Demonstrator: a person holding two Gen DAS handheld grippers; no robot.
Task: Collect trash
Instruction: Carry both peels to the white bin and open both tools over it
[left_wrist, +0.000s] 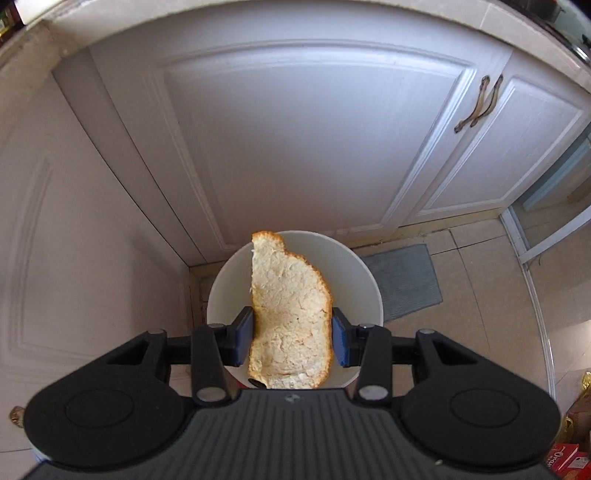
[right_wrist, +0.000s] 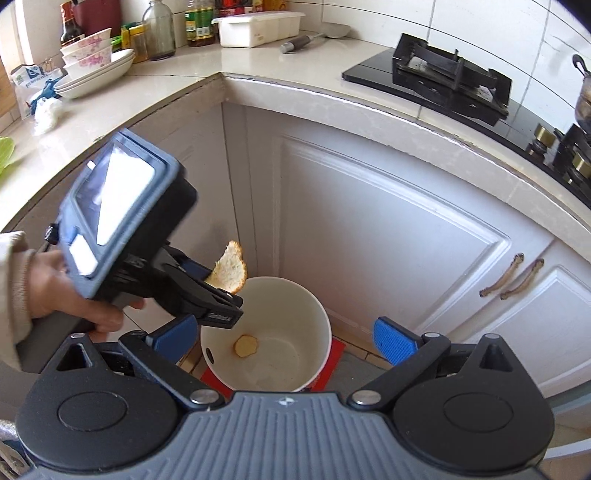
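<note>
A large piece of orange peel (left_wrist: 290, 317), pale inside with an orange rim, is clamped between the blue pads of my left gripper (left_wrist: 291, 339). It hangs right above a white round bin (left_wrist: 354, 273) on the floor. In the right wrist view the same peel (right_wrist: 231, 269) sticks out of the left gripper (right_wrist: 212, 275) over the bin's rim (right_wrist: 325, 314). A small peel piece (right_wrist: 245, 346) lies on the bin's bottom. My right gripper (right_wrist: 284, 341) stands open above the bin with nothing between its pads.
White cabinet doors (left_wrist: 295, 147) with paired handles (left_wrist: 480, 103) stand behind the bin in a corner. A grey mat (left_wrist: 404, 280) lies on the tiled floor. The bin sits on a red base (right_wrist: 334, 360). Above, the counter (right_wrist: 177, 85) carries bowls, bottles and a gas hob (right_wrist: 450, 77).
</note>
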